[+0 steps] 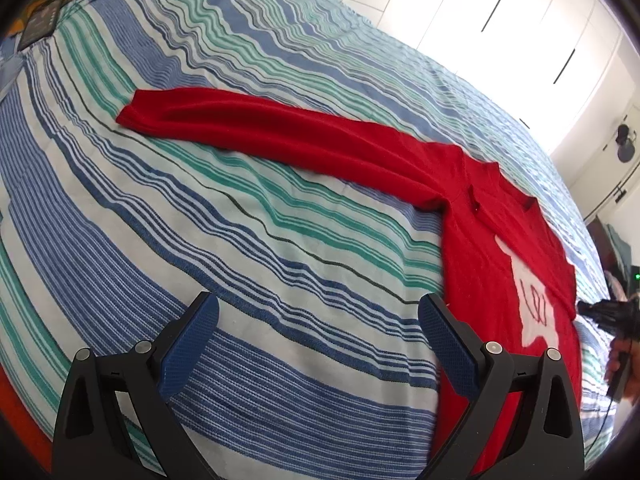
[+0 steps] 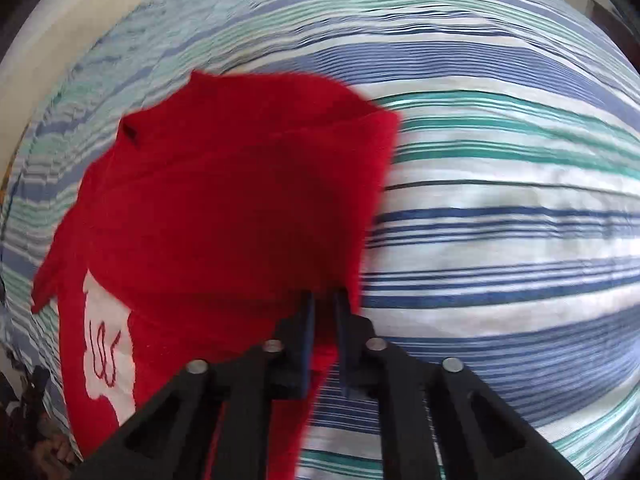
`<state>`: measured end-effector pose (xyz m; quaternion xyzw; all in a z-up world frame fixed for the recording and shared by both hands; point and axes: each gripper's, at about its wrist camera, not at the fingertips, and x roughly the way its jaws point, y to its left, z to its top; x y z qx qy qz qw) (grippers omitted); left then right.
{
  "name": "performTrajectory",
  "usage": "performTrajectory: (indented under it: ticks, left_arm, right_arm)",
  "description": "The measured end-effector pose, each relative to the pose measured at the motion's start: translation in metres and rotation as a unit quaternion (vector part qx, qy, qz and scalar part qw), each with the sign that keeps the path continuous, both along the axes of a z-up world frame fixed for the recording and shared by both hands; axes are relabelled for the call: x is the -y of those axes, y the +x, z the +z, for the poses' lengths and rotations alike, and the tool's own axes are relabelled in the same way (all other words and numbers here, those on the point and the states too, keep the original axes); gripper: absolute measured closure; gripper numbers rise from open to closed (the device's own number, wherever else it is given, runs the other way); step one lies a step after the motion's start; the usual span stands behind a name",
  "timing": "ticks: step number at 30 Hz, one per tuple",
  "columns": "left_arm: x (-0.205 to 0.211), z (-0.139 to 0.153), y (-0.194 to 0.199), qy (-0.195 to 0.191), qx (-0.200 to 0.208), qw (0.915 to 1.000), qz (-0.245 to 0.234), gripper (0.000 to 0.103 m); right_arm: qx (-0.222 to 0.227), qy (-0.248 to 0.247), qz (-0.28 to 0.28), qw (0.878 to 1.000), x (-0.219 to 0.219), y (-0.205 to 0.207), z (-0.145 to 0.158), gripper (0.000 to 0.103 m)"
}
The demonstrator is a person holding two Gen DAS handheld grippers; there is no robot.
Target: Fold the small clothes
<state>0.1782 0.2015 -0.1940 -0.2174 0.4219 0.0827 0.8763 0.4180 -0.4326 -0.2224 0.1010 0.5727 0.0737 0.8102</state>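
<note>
A red sweater (image 1: pixel 500 260) with a white patch (image 1: pixel 536 308) on its front lies flat on a striped bedspread (image 1: pixel 240 240). One long sleeve (image 1: pixel 260 128) stretches out to the left. My left gripper (image 1: pixel 318 312) hovers open above the bedspread, holding nothing, with its right finger over the sweater's near edge. In the right wrist view my right gripper (image 2: pixel 324 304) has its jaws close together on the edge of the red sweater (image 2: pixel 220 208). That cloth is folded over the body above the white patch (image 2: pixel 106 344). The view is motion-blurred. My right gripper (image 1: pixel 596 308) also shows dark at the sweater's far side.
White wardrobe doors (image 1: pixel 500 20) stand beyond the bed. A dark flat device (image 1: pixel 40 24) lies on floral fabric at the bed's far left corner. A person's hand (image 1: pixel 624 360) shows at the right edge. Striped bedspread (image 2: pixel 500 240) extends to the sweater's right.
</note>
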Motion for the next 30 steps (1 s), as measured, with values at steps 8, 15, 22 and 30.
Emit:
performTrajectory:
  ticks: [8, 15, 22, 30]
  left_arm:
    - [0.008, -0.01, 0.007, 0.024, -0.021, 0.9995, -0.002, 0.003]
    - [0.008, -0.014, 0.007, 0.023, -0.029, 0.9993, -0.006, 0.003]
    - [0.009, -0.014, 0.007, 0.022, -0.029, 0.9993, -0.011, 0.002]
    - [0.023, -0.02, 0.008, 0.069, -0.047, 0.9958, -0.036, 0.002]
  right_arm:
    - [0.042, 0.1, 0.101, 0.989, -0.031, -0.012, 0.023, 0.072]
    - [0.038, 0.072, 0.041, 0.996, -0.016, -0.04, 0.005, 0.077]
    - [0.137, -0.014, 0.024, 0.99, 0.011, -0.119, 0.05, 0.046]
    - [0.112, -0.033, -0.051, 0.992, 0.055, -0.184, 0.011, 0.036]
